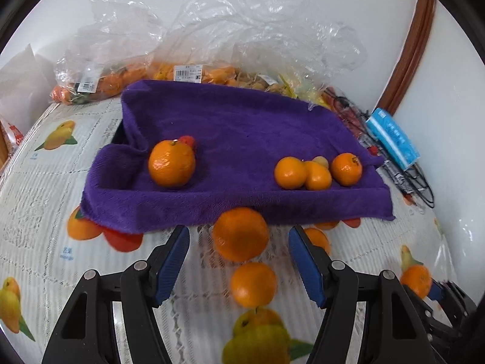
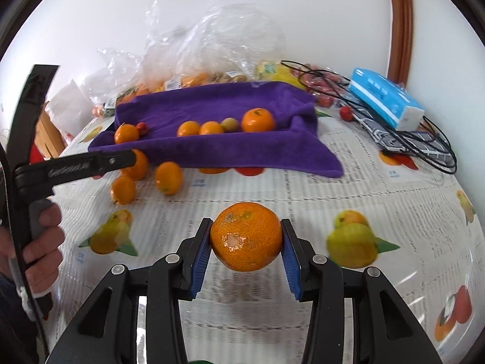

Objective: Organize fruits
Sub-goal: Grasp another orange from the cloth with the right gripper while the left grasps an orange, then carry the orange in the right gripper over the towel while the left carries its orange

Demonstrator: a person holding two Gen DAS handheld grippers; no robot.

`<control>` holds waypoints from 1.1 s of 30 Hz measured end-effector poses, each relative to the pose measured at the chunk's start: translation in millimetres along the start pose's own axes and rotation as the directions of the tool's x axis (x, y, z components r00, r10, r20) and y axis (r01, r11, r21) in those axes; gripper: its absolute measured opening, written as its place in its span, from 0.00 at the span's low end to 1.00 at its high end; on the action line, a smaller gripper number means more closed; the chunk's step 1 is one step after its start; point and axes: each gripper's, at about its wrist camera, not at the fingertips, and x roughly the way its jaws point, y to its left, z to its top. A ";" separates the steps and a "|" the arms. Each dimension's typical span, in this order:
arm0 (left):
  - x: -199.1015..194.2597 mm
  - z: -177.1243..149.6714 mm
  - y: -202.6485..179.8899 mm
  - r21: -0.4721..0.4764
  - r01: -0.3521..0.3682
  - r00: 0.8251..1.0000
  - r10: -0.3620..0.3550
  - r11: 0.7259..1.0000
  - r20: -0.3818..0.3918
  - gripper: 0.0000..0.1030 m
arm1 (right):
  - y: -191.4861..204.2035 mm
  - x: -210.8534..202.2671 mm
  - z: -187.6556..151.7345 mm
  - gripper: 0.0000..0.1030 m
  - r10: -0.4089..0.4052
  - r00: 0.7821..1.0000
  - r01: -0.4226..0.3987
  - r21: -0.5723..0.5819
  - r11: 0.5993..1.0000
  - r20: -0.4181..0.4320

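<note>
A purple towel covers a shallow tray and holds a large orange on the left and three small oranges with a pale yellow fruit on the right. My left gripper is open just short of the towel's front edge. One loose orange lies on the tablecloth at its fingertips and another lies lower between the fingers, neither touched by the pads. My right gripper is shut on an orange with a pale scar, held above the tablecloth. Three loose oranges lie by the left gripper.
Clear plastic bags of fruit stand behind the towel against the white wall. A blue tissue pack and black cables lie at the right. A hand grips the left tool's handle. The fruit-print tablecloth covers the round table.
</note>
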 end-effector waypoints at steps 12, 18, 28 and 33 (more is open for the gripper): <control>13.0 2.3 4.9 -0.019 -0.031 0.999 0.031 0.999 -0.024 0.38 | -7.9 16.5 9.2 0.42 0.027 1.000 -0.027 0.010 1.000 0.004; -8.6 5.6 25.8 -0.030 -0.045 0.999 0.045 0.999 -0.005 0.38 | 4.1 30.9 16.3 0.42 0.031 1.000 -0.031 -0.008 0.999 -0.005; -20.1 -25.4 57.6 -0.016 -0.112 0.994 0.111 0.994 -0.011 0.38 | 4.2 51.5 15.2 0.43 0.056 0.995 -0.055 0.012 0.998 -0.082; -15.5 -29.7 57.0 -0.011 -0.124 0.992 0.124 0.992 0.022 0.39 | -0.5 51.6 14.7 0.43 0.090 0.993 -0.087 0.038 0.995 -0.078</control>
